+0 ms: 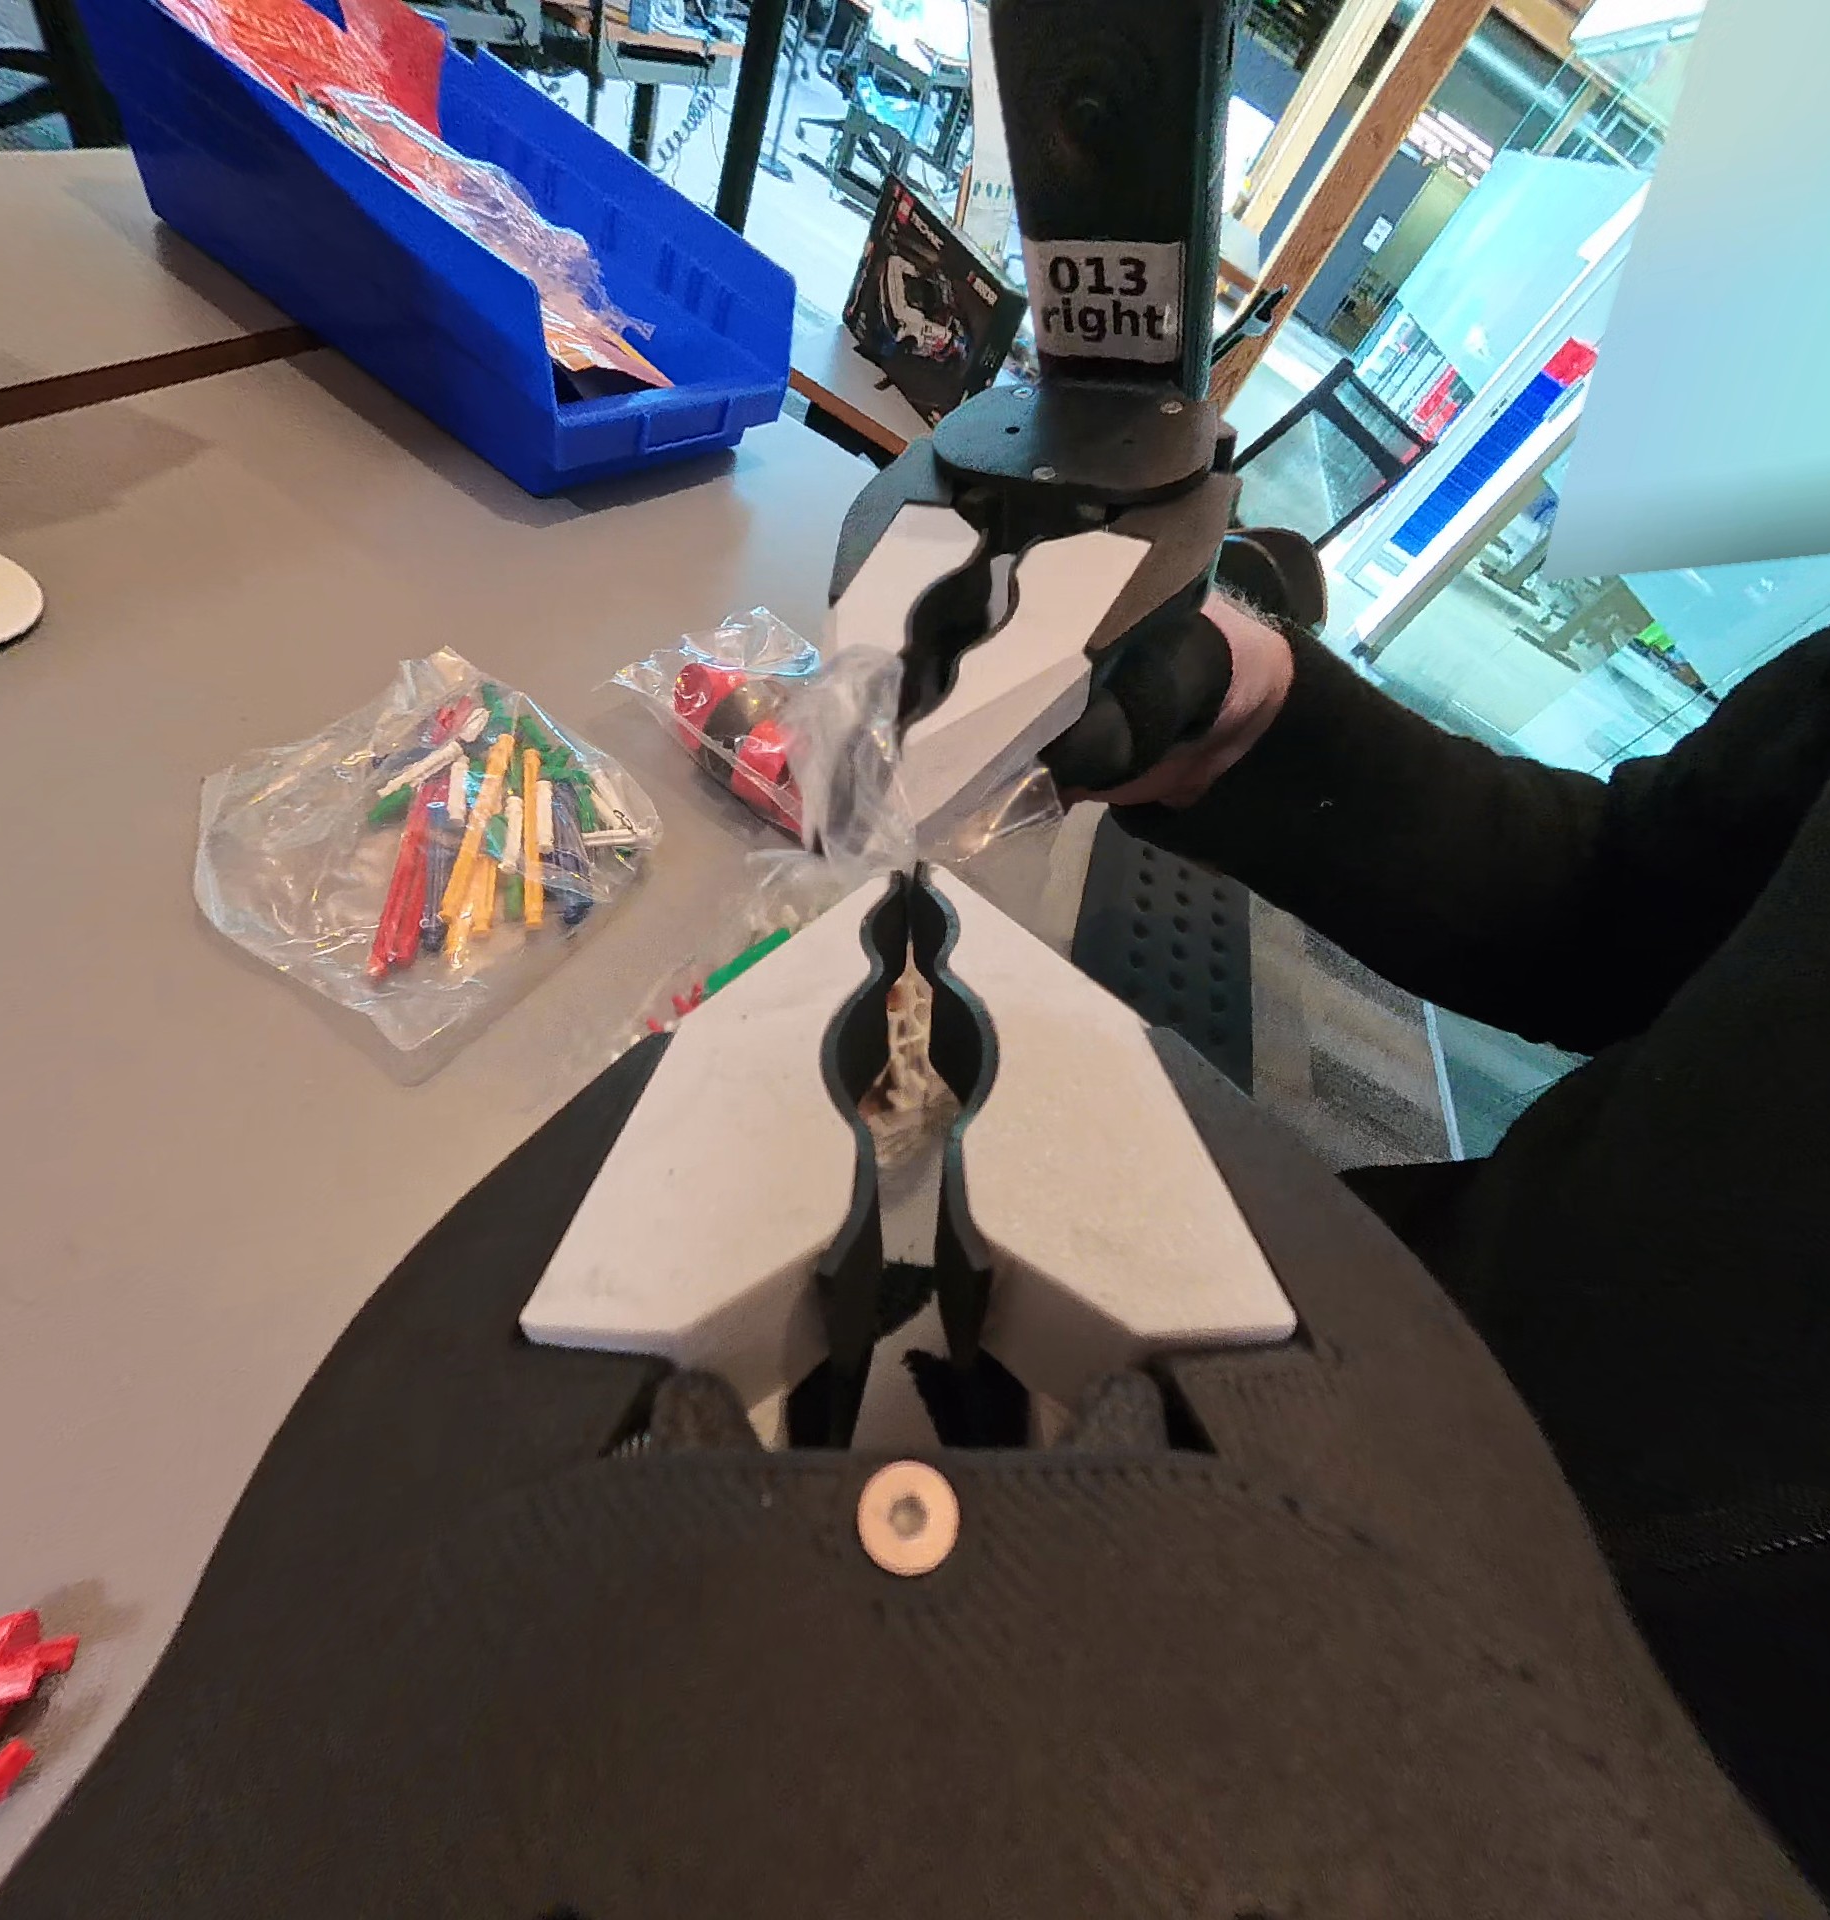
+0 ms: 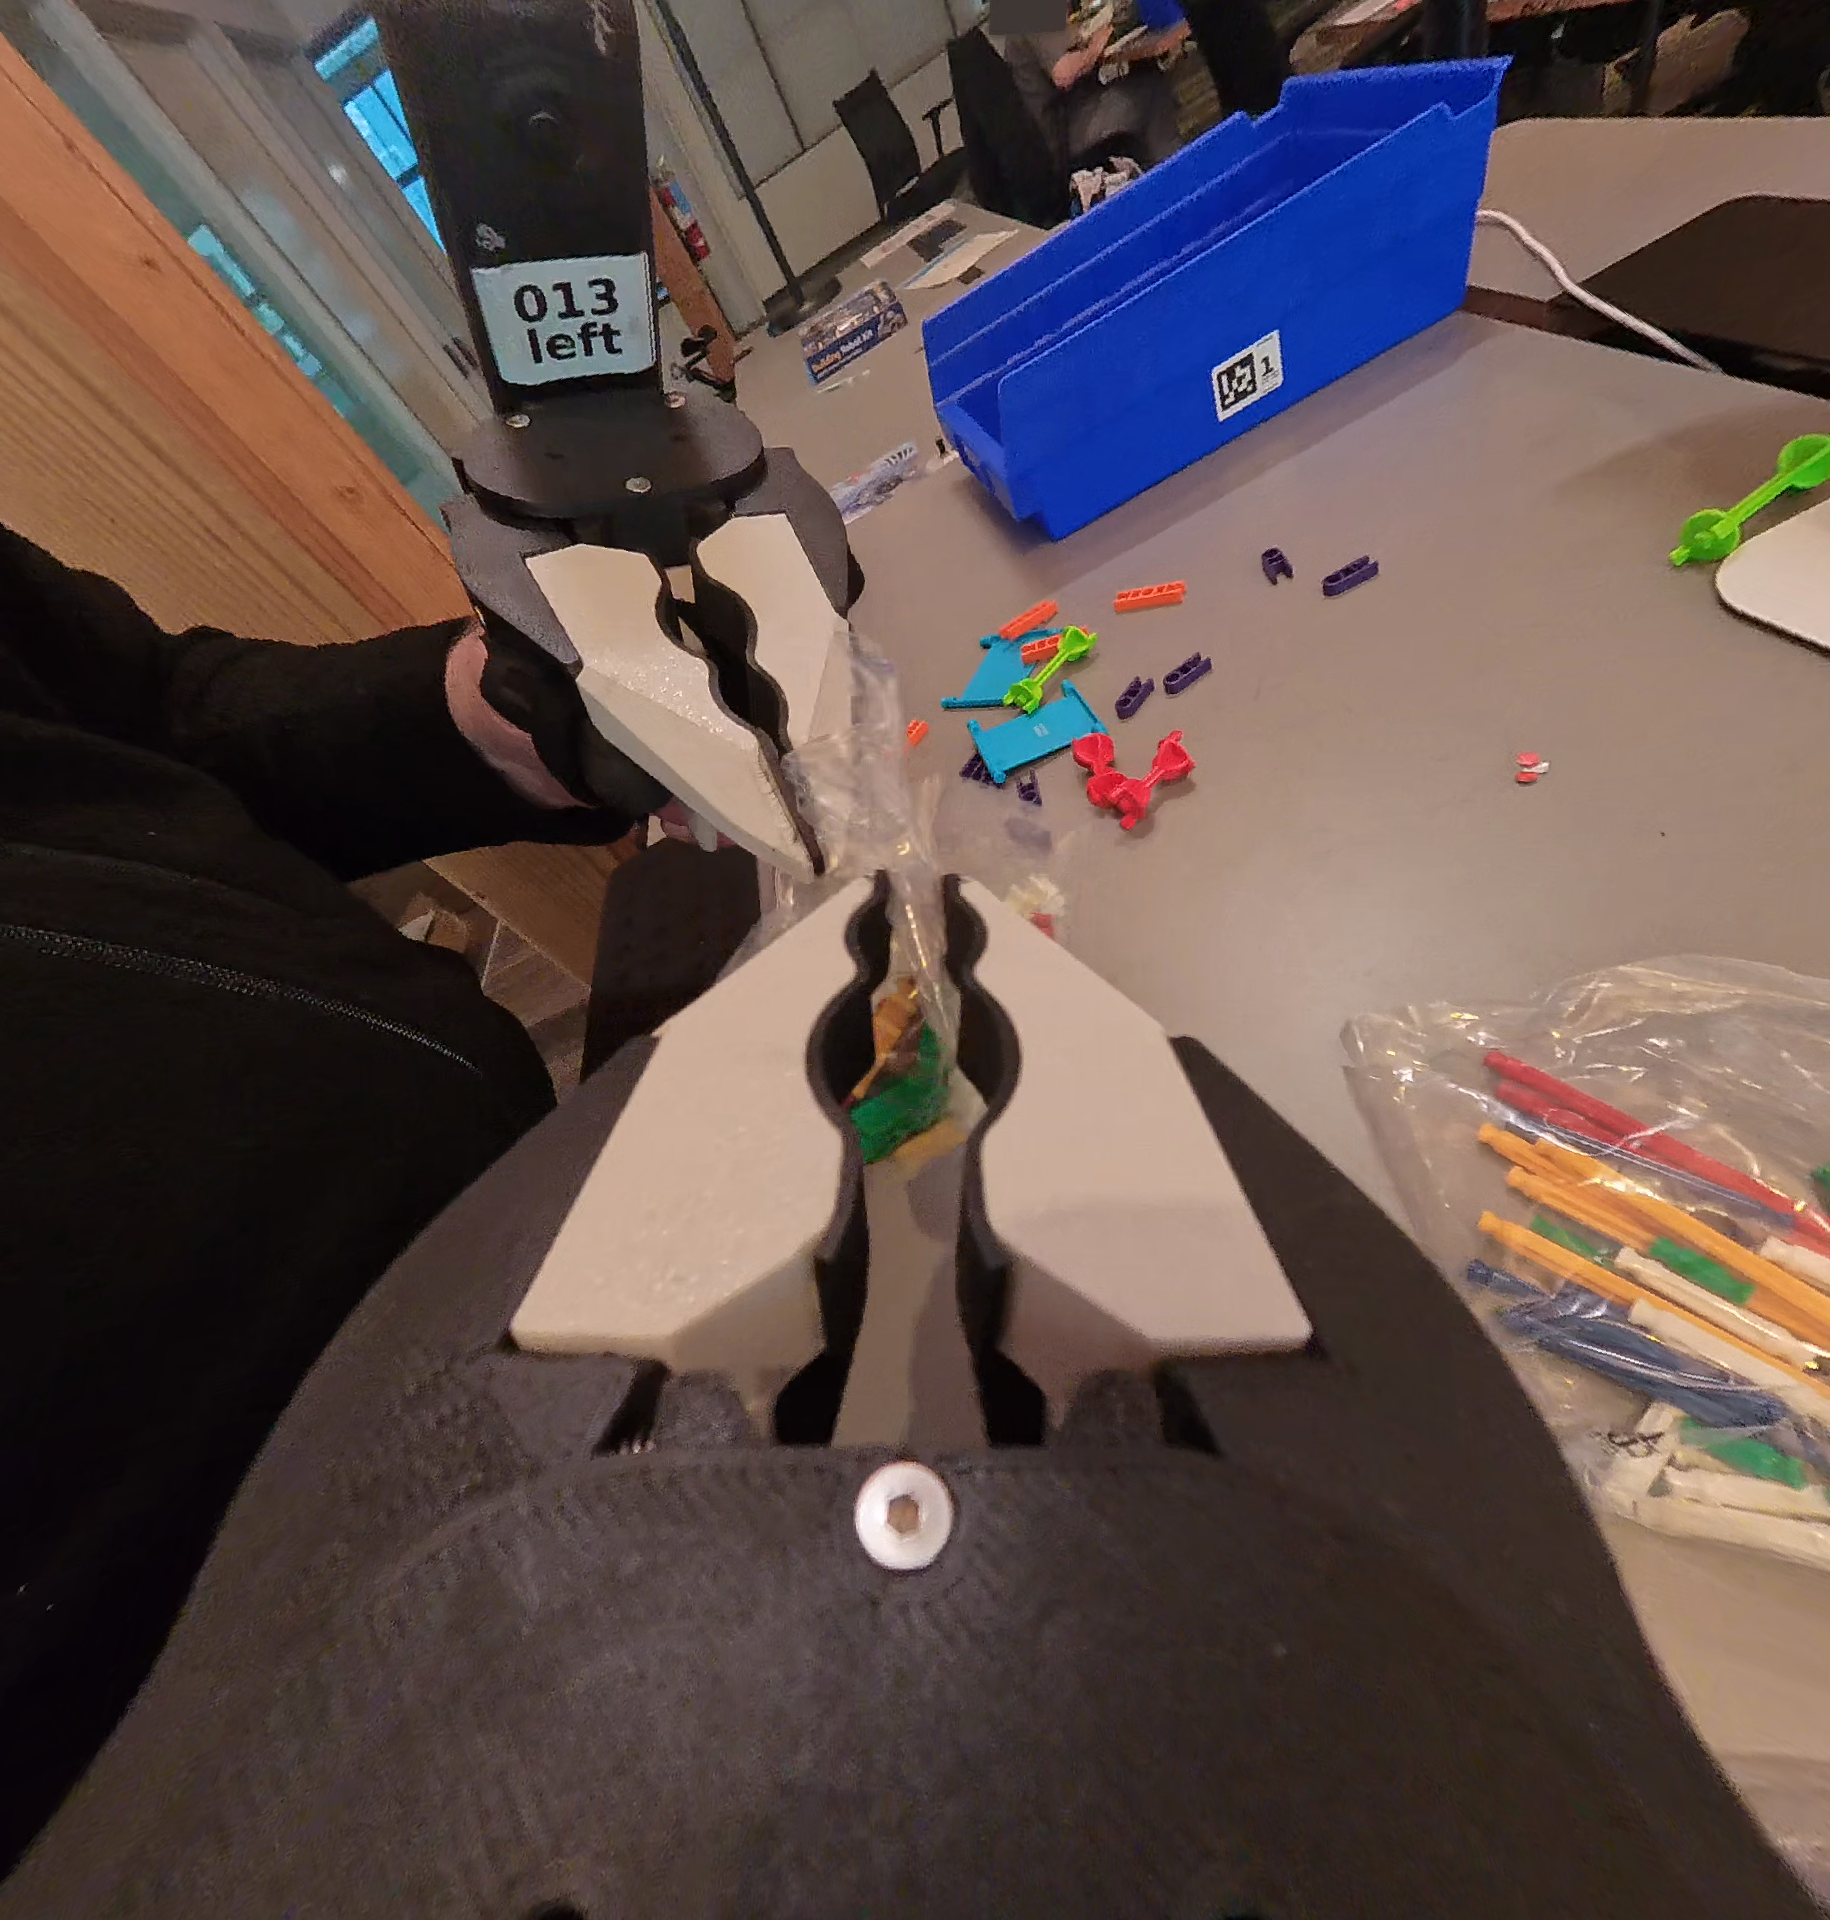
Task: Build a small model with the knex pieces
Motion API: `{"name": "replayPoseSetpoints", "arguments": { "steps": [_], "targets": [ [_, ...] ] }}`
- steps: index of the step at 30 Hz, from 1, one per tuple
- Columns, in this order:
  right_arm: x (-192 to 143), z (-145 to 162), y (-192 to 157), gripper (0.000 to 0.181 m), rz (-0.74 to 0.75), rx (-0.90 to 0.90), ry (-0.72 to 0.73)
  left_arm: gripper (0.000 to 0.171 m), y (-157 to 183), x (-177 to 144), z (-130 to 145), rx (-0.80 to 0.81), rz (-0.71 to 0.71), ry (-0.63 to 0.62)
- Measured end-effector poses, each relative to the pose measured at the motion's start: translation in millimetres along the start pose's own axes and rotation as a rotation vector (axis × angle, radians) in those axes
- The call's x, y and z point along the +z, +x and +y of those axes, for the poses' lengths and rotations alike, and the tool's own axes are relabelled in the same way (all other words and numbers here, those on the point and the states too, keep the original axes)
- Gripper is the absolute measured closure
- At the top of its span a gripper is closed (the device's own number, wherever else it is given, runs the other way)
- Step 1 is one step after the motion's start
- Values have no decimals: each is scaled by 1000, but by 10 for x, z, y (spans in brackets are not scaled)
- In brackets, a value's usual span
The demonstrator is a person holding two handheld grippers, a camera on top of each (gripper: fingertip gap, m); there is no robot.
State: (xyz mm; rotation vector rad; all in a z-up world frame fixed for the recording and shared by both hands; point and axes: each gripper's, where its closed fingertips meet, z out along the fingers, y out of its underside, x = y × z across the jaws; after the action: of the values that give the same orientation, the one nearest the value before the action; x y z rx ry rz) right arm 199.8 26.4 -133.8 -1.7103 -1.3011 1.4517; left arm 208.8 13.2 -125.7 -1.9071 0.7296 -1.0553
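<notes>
Your left gripper (image 1: 906, 883) and right gripper (image 2: 911, 883) both clench one clear plastic bag (image 2: 869, 790); pulling apart could burst it, scattering pieces beside the blue bin (image 2: 1202, 343).

Bag (image 2: 916, 1049) contents hidden between fingers.

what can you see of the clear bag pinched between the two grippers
The small clear plastic bag is thin, crinkled film, held above the grey table near its edge. The left gripper and the right gripper are both shut on its bunched top from opposite sides, tips nearly meeting. Its body hangs below them, mostly hidden; through the gaps between the fingers small green, yellow and white plastic pieces show inside. Whether it is sealed cannot be told.
</notes>
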Motion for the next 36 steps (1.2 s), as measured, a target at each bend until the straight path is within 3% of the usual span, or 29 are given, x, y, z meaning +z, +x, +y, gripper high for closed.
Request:
{"name": "replayPoseSetpoints", "arguments": {
  "steps": [10, 14, 17, 20, 24, 26, 29, 31, 36],
  "targets": [
    [87, 101, 3, 181, 118, -75, -97, 171, 119, 118, 54, 15, 109, 43],
    [97, 85, 53, 181, 138, -88, -87, 171, 83, 128, 30, -9, 103, 63],
    [71, 79, 45, 181, 141, -114, -81, 171, -21, -43, 46, 64, 11, 47],
    [66, 110, -16, 181, 106, -133, -75, 133, -216, -277, -53, 14, -79, 109],
    [91, 81, -155, 181, 32, -176, -64, 106, -203, -76, 138, 80, 1, -74],
    [100, 77, -150, 181, 38, -187, -82, 112, -115, 23, 160, 116, 79, -115],
    [59, 55, -95, 181, 75, -174, -67, 146, 15, 73, 159, 128, 150, -117],
    [19, 54, -58, 181, 108, -166, -48, 157, 21, 117, 189, 115, 141, -114],
    [-33, 34, -22, 181, 219, -210, 2, 169, 12, 180, 152, 76, 139, -77]
  ]
}}
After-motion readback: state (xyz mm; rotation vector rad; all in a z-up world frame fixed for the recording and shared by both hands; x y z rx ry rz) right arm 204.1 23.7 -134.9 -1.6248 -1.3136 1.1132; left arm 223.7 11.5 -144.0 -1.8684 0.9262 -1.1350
